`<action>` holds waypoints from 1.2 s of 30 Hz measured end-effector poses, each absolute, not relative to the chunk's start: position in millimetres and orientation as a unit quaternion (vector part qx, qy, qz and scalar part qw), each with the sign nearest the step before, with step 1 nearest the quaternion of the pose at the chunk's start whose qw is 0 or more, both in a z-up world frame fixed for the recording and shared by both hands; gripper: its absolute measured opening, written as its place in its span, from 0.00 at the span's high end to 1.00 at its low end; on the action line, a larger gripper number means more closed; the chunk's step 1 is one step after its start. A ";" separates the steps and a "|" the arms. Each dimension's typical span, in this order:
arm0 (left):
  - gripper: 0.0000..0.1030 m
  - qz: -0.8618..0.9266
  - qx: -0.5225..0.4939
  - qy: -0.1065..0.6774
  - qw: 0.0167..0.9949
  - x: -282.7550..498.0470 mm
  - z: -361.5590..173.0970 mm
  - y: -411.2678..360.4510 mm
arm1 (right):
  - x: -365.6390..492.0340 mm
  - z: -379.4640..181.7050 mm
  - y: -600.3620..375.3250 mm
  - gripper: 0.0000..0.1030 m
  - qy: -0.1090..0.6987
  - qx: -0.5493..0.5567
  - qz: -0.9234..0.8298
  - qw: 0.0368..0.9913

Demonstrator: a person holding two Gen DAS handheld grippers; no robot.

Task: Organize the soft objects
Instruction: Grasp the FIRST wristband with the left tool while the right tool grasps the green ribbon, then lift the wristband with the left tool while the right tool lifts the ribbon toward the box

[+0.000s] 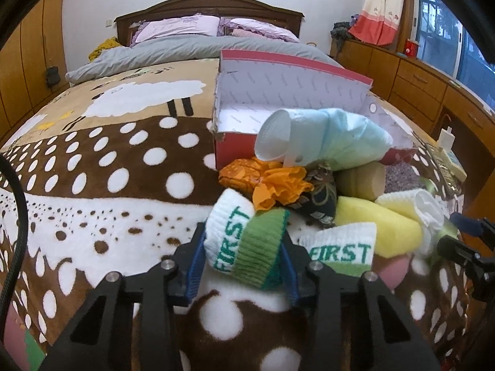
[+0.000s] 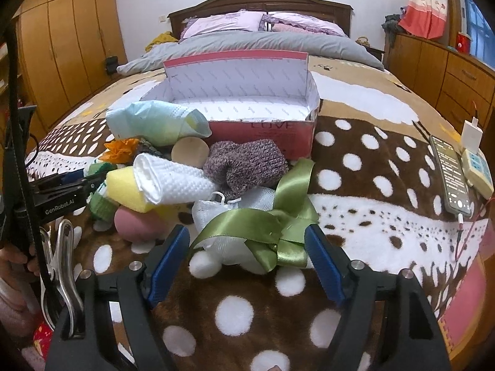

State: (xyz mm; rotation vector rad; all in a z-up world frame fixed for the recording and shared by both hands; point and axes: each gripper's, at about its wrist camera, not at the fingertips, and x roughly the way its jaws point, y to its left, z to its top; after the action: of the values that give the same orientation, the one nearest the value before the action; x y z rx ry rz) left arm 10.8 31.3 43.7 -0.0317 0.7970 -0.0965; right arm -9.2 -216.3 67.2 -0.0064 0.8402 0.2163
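Two grippers sit over my pile of soft things on the spotted blanket (image 1: 92, 167). My left gripper (image 1: 243, 259) pinches a rolled white-and-green sock (image 1: 244, 244) between its blue pads. My right gripper (image 2: 247, 259) stands wide open around a green ribbon bow (image 2: 272, 225), pads clear. Behind the pile lies an open red box (image 2: 263, 133).

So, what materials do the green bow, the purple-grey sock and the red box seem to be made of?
Green bow: likely satin ribbon, since it is glossy with bright highlights on smooth folds.
Purple-grey sock: probably knitted yarn; it looks matte, fuzzy and speckled.
Red box: apparently cardboard, with thin stiff walls, a printed white lining and a frayed corner.
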 end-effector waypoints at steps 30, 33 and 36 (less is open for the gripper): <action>0.60 -0.068 -0.032 0.350 0.934 -22.9 83.9 40.0 | 34.9 48.2 -242.8 0.91 0.456 0.017 0.111 0.883; 0.60 -0.070 -0.019 0.337 0.939 -25.9 94.0 36.5 | 27.2 56.9 -239.5 0.94 0.445 0.005 0.111 0.888; 0.60 -0.070 -0.011 0.324 0.943 -26.8 104.3 34.6 | 17.8 72.5 -239.2 0.94 0.428 -0.003 0.115 0.896</action>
State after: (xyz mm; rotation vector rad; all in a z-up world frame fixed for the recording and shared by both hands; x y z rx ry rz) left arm -26.8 34.6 104.3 -0.0219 0.6602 -0.1417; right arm 17.8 -239.2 72.5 -0.0058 0.8865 0.2384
